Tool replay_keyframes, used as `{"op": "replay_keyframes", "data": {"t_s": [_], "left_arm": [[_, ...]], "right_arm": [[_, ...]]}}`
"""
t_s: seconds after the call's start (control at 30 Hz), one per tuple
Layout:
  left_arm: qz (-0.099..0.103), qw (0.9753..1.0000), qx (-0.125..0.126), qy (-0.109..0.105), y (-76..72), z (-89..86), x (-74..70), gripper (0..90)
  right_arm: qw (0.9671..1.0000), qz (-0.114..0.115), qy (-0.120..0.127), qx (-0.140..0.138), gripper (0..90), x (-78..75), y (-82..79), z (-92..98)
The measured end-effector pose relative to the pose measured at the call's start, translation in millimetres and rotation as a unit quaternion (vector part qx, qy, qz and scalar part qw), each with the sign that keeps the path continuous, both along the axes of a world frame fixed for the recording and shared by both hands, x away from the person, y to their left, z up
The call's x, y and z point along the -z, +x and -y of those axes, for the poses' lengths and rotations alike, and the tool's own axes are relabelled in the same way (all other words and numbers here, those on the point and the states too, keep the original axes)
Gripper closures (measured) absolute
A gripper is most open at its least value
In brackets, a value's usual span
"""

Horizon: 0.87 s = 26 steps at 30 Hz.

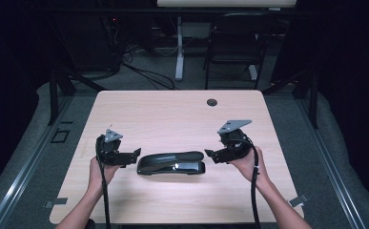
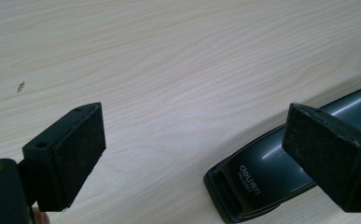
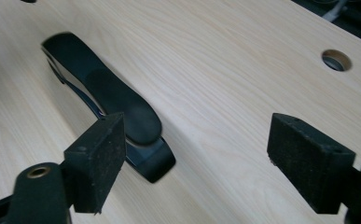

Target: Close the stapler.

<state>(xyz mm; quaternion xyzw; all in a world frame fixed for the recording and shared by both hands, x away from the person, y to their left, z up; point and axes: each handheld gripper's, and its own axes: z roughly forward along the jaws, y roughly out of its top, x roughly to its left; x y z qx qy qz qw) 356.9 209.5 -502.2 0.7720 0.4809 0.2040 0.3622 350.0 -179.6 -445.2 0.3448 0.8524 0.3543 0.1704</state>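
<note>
The black stapler (image 1: 171, 163) lies flat near the middle of the worktop (image 1: 172, 114), a little toward your edge, its long body running from 9 to 3 o'clock so that each end faces one of your hands. Your left tool (image 1: 135, 153) sits just off its 9 o'clock end and your right tool (image 1: 210, 154) just off its 3 o'clock end, both released with jaws spread wide and holding nothing, neither touching the stapler. Flanking it like this looks like a ready stance for taking it from both ends; the cable hole (image 1: 212, 102) lies well apart at 12 o'clock.
</note>
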Motion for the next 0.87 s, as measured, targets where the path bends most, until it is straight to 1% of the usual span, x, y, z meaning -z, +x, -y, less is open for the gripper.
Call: {"op": "replay_keyframes", "data": {"t_s": [0.07, 0.13, 0.2, 0.27, 0.33, 0.4, 0.47, 0.5, 0.57, 0.63, 0.67, 0.7, 0.73, 0.77, 0.8, 0.83, 0.87], "left_arm": [[-0.001, 1.0000, 0.000, 0.000, 0.1, 0.5, 0.4, 6.2], [0.000, 1.0000, 0.002, 0.001, 0.4, 0.6, 0.6, 6.2], [0.000, 1.0000, 0.002, 0.001, 0.6, 0.8, 0.9, 6.2], [-0.001, 1.0000, 0.002, 0.002, 0.9, 0.7, 1.1, 6.1], [-0.001, 1.0000, 0.000, 0.003, 1.2, 0.8, 1.4, 6.1], [0.001, 1.0000, -0.002, 0.005, 1.4, 0.7, 1.8, 6.0], [0.002, 1.0000, -0.006, 0.005, 1.4, 0.7, 2.2, 5.7], [0.002, 0.9999, -0.007, 0.007, 1.5, 0.5, 2.6, 5.5], [0.002, 0.9999, -0.010, 0.009, 2.1, 0.4, 4.3, 4.6], [-0.002, 0.9999, -0.011, 0.009, 3.8, -0.5, 6.6, 3.1], [-0.006, 0.9999, -0.009, 0.013, 5.4, -1.6, 8.0, 2.3], [-0.010, 0.9998, -0.011, 0.011, 7.3, -2.5, 10.2, 1.1], [-0.015, 0.9998, -0.010, 0.008, 10.6, -4.7, 13.4, 0.2], [-0.019, 0.9997, -0.011, 0.007, 12.7, -5.9, 15.9, 0.1], [-0.025, 0.9996, -0.011, 0.011, 15.8, -7.9, 19.7, 0.1], [-0.034, 0.9992, -0.009, 0.017, 19.4, -9.8, 24.3, 0.1], [-0.048, 0.9986, -0.003, 0.020, 23.5, -12.0, 29.4, 0.1]], "right_arm": [[0.9999, -0.003, -0.005, 0.011, 14.6, 0.3, -1.0, 9.4], [0.9997, -0.001, -0.002, 0.025, 12.7, 2.2, -2.5, 21.2], [0.9993, -0.008, -0.004, 0.036, 7.2, 2.9, -3.6, 31.2], [0.9986, -0.009, -0.008, 0.051, 1.1, 3.9, -4.9, 42.8], [0.9976, -0.003, -0.005, 0.069, 0.0, 6.0, -7.3, 56.4], [0.9961, -0.006, 0.005, 0.088, 0.0, 10.7, -11.1, 71.8], [0.9950, -0.010, -0.004, 0.099, 0.0, 15.5, -13.9, 82.2], [0.9939, -0.018, -0.007, 0.109, 0.0, 19.4, -15.0, 86.8], [0.9919, -0.042, -0.018, 0.118, 0.0, 27.5, -16.3, 95.6], [0.9909, -0.063, -0.022, 0.117, 0.0, 36.3, -17.2, 102.4], [0.9902, -0.074, -0.028, 0.115, 0.0, 40.7, -17.2, 104.3], [0.9894, -0.084, -0.036, 0.112, 0.0, 45.1, -16.9, 105.5], [0.9888, -0.093, -0.045, 0.108, 0.0, 49.9, -16.4, 106.2], [0.9876, -0.102, -0.063, 0.102, 0.0, 56.0, -14.7, 106.7], [0.9866, -0.109, -0.070, 0.099, 0.0, 60.4, -13.3, 106.3], [0.9844, -0.121, -0.087, 0.093, 0.0, 66.1, -10.3, 106.7], [0.9824, -0.138, -0.091, 0.086, 0.0, 72.9, -7.0, 106.7]]}}
